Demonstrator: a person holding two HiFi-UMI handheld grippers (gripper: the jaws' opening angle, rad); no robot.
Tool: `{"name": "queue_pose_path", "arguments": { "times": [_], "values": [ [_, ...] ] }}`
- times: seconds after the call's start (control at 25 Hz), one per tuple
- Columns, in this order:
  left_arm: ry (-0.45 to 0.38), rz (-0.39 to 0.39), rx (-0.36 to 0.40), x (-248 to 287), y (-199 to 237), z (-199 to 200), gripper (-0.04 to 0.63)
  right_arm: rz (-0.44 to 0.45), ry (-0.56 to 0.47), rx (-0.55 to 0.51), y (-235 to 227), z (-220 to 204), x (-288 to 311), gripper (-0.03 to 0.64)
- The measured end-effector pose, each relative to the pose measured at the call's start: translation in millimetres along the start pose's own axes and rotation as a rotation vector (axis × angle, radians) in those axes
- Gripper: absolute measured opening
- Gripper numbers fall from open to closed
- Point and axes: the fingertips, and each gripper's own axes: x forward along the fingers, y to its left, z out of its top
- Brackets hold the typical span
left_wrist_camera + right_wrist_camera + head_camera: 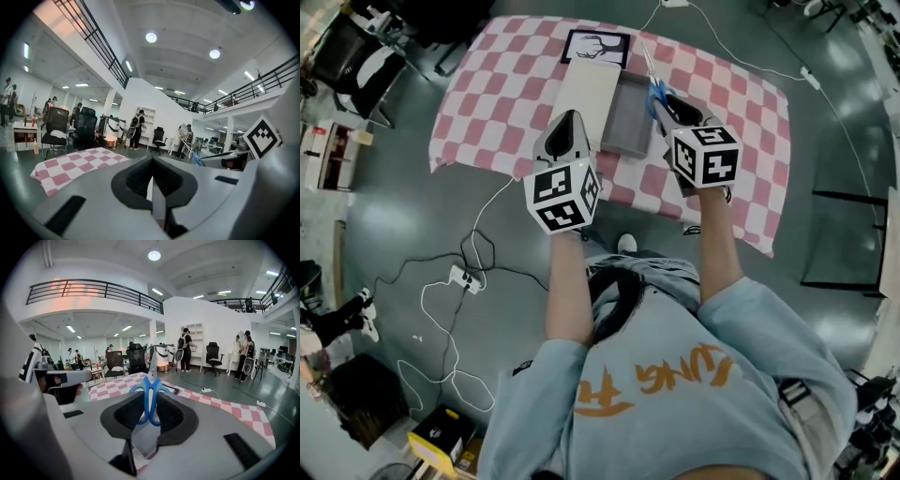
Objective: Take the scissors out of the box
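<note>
The blue-handled scissors [656, 92] hang above the red-and-white checked table [506, 84], their blades pointing away over the far edge. My right gripper [664, 103] is shut on the handles. In the right gripper view the blue loops of the scissors [149, 386] sit pinched between the dark pads of the right gripper [150, 399], blades up. Just left of it on the table is the open grey box [628, 117], with its pale lid [587, 101] beside it. Near the lid's front end hovers my left gripper [569, 119]. The left gripper [152, 161] shows its jaws together with nothing between them.
A framed black-and-white picture [595, 47] lies at the table's far side. A white cable [741, 54] crosses the right part of the cloth. Cables and a power strip [461, 277] lie on the floor to the left. Office chairs [356, 56] stand at the upper left.
</note>
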Motion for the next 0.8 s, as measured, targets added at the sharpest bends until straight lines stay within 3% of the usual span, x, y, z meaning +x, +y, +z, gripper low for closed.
{"name": "queue_pose_path", "arguments": {
  "times": [0.2, 0.56, 0.8],
  "values": [
    [-0.105, 0.065, 0.049, -12, 1, 38, 0.017, 0.054, -0.107, 0.033, 0, 28, -15, 0.083],
    [-0.224, 0.053, 0.122, -22, -21, 88, 0.017, 0.081, -0.291, 0.082, -18, 80, -50, 0.083],
    [-0.295, 0.072, 0.152, -29, -23, 105, 0.017, 0.091, -0.337, 0.078, -20, 92, -51, 0.083]
  ]
}}
